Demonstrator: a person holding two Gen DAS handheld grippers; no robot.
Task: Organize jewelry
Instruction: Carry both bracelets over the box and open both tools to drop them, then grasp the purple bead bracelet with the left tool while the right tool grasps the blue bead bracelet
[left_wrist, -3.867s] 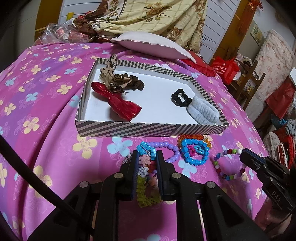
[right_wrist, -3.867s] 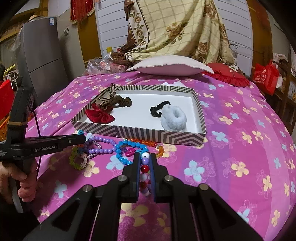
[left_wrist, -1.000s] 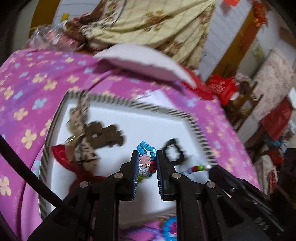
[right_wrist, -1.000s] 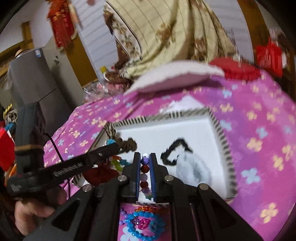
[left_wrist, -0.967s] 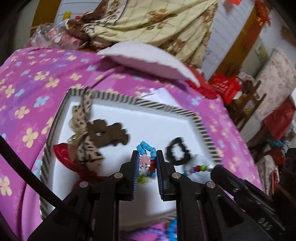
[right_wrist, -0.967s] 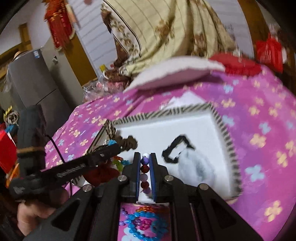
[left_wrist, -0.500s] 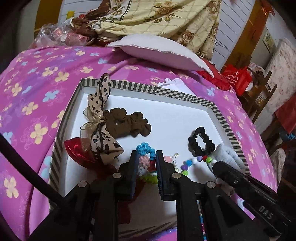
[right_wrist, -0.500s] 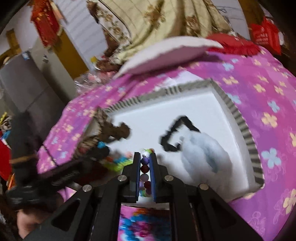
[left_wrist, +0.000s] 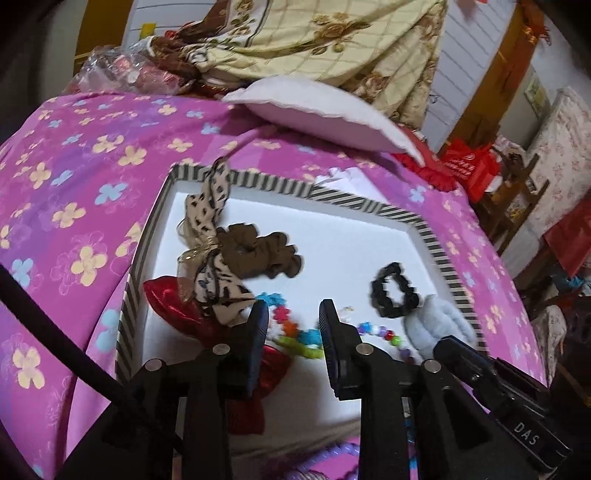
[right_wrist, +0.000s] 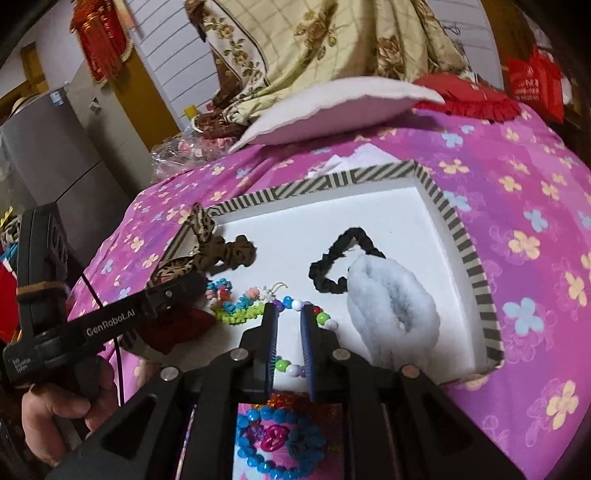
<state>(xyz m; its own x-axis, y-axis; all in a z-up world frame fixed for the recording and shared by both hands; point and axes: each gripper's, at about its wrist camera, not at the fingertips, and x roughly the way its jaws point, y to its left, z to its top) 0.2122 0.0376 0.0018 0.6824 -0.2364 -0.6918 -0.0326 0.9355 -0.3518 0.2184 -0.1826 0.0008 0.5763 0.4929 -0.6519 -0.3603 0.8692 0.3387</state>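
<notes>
A striped tray (left_wrist: 432, 236) with a white floor lies on the pink flowered bedspread. My left gripper (left_wrist: 291, 308) hangs low over its near part, jaws opening. A flower-bead bracelet (left_wrist: 295, 334) lies loose on the tray floor between and below the fingers, untouched by the pads. In the right wrist view my right gripper (right_wrist: 289, 309) is beside it, jaws also opening. A bracelet of round coloured beads (right_wrist: 295, 304) rests on the tray (right_wrist: 476, 280) under them, free of the pads. The flower-bead bracelet (right_wrist: 236, 308) lies just to its left.
The tray also holds a brown scrunchie (left_wrist: 266, 254), a leopard bow (left_wrist: 207, 221), a red bow (left_wrist: 173, 299), a black scrunchie (left_wrist: 391, 291) and a fluffy pale scrunchie (left_wrist: 439, 321). A blue bead bracelet (right_wrist: 280, 443) lies on the bedspread before the tray. A pillow (left_wrist: 314, 110) sits behind.
Both grippers came down over the tray and their jaws parted. The flower-bead bracelet and the round-bead bracelet dropped from the pads onto the tray floor.
</notes>
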